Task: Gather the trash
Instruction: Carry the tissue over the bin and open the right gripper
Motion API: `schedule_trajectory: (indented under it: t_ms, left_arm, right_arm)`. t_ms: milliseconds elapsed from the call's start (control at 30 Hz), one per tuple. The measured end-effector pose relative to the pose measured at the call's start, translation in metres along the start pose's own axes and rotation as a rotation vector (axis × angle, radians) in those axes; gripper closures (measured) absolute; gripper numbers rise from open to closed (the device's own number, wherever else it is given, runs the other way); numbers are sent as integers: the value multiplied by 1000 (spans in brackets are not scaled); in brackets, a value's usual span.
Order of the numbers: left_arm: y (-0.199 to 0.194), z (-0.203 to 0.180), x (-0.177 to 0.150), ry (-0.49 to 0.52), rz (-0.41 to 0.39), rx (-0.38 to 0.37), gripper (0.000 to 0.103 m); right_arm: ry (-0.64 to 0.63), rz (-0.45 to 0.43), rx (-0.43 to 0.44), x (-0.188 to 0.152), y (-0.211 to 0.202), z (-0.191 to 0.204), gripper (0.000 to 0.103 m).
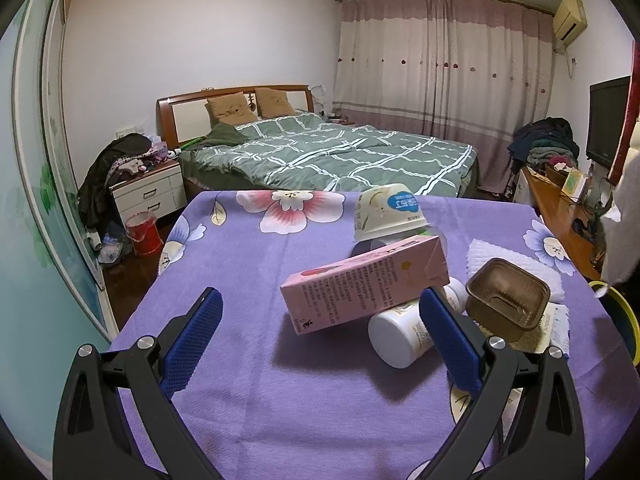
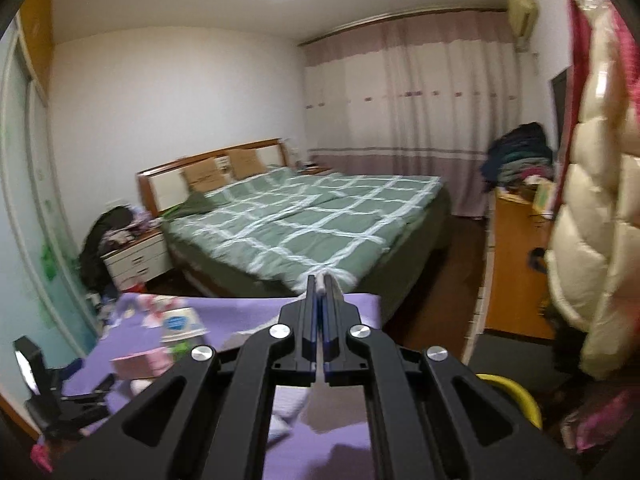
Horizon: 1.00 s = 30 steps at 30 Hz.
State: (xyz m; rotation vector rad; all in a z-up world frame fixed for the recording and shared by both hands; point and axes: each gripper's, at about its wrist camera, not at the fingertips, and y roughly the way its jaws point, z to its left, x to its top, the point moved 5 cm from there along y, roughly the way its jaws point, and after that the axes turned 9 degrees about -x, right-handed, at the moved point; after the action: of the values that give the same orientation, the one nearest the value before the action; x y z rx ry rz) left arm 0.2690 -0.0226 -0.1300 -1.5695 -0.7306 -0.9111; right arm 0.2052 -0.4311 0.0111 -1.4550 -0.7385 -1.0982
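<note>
Left wrist view: the left gripper [image 1: 320, 320] hangs low over a table draped in a purple flowered cloth [image 1: 248, 380], its blue-padded jaws spread wide with nothing between them. Just past the right pad lies a white bottle [image 1: 396, 336] on its side, and a pink carton [image 1: 360, 288] leans across it, tilted up toward the right. Beside them on the right sits a brown plastic tray [image 1: 506, 300], resting on printed paper. Behind the carton a white cup [image 1: 390, 212] with a blue label stands upside down. A yellow bin rim [image 1: 624, 304] shows at the table's right edge. Beyond the table stand a bed [image 1: 340, 152] with a green checked quilt, a white nightstand [image 1: 148, 192] and pink curtains [image 1: 440, 72]. In the right wrist view, which is blurred, the right gripper [image 2: 322, 284] is raised above the table's far edge with its jaws clamped together; a small white scrap [image 2: 321, 285] seems pinched at the tips, though what it is cannot be told. The yellow rim lies below to its right, and a cream puffer jacket [image 2: 592, 240] hangs close on the right.
</note>
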Motion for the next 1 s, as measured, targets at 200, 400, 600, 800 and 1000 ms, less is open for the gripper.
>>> schedule_trajectory:
  t_ms: [200, 400, 600, 800, 1000]
  left_arm:
    - [-7, -4, 3, 7, -28, -16, 6]
    - [-5, -7, 2, 9, -16, -32, 6]
    - [-2, -16, 0, 38, -3, -46, 6]
    - [1, -21, -3, 52, 5, -59, 6]
    - [1, -21, -4, 55, 7, -59, 6]
  right_arm:
    - [37, 21, -160, -15, 9, -67, 101]
    - [71, 88, -257, -48, 32, -112, 101]
    - [93, 154, -318, -84, 53, -132, 101]
    - [143, 164, -329, -105, 58, -129, 74]
    - [201, 130, -321, -111, 55, -112, 67]
